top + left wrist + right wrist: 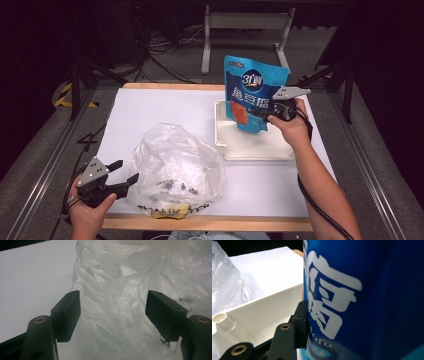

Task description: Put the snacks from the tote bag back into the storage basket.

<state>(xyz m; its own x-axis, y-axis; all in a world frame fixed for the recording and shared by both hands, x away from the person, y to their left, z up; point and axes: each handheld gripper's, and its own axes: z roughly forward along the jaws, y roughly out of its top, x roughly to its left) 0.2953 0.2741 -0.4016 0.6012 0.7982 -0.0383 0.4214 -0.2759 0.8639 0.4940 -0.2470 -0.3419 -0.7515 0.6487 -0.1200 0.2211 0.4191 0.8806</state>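
Right gripper (265, 114) is clamping the blue snack pouch (252, 92), standing it upright in the white tray (250, 147) (placing step, likely). Next: releasing without toppling it. Left gripper (129, 172) is idling agape at the clear plastic bag (175, 167).

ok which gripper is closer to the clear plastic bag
Left. The left gripper sits open right at the clear plastic bag's near-left side, the bag just ahead of its jaws. The right gripper is across the table, shut on the blue pouch over the white tray.
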